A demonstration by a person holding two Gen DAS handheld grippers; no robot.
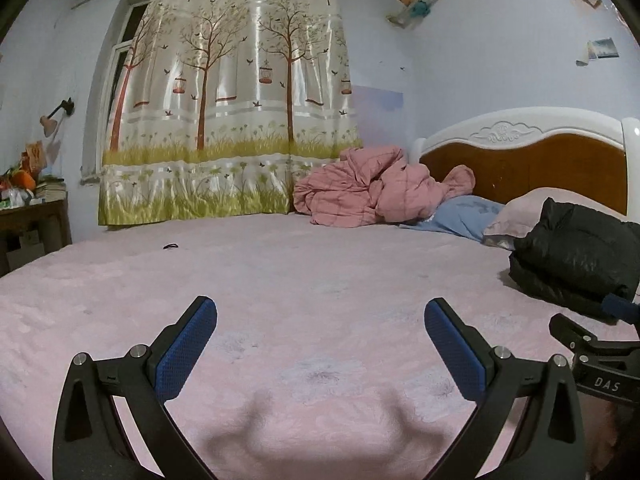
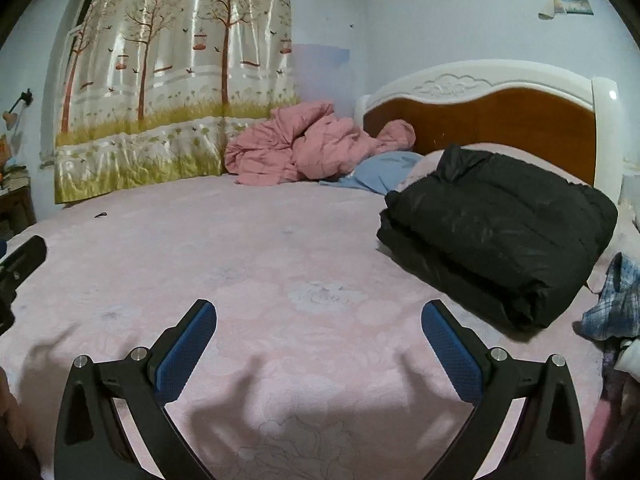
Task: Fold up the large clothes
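While both tools hover low over the bed (image 2: pixel 280 240), neither holds anything: the left gripper (image 1: pixel 320 344) has its jaws spread wide over bare pink bedspread, touching nothing, and the right gripper (image 2: pixel 318 344) shows the same, jaws wide apart and empty, blue pads (image 2: pixel 188 352) facing only their shadows on the cover. Just right of the right gripper, at the bed's edge, lies a crumpled blue plaid garment (image 2: pixel 612 300), unfolded; looks thin and limp, probably light, best pinched at a hem or shoulder seam, though most of it is cut off by the frame. Beyond it, near the headboard side, sits the black puffer coat (image 2: pixel 500 232), already lying as a thick folded bundle, one end resting against a pillow (image 1: pixel 516 216). Judged bulky but light, springy with trapped air, shell glossy and likely slippery; a pinch on smooth panel would probably slide, so a seam, cuff or doubled edge seems the better hold, and the stack may spring open if nudged. Farther back, against the curtain (image 1: pixel 240 100) and headboard (image 2: pixel 500 108), a pink quilted heap (image 2: pixel 312 148) lies rumpled over a blue cloth (image 2: pixel 384 168); soft, voluminous, likely needing both tools on separate corners. Small dark loop (image 1: pixel 171 246) on the far-left cover; cannot tell what.
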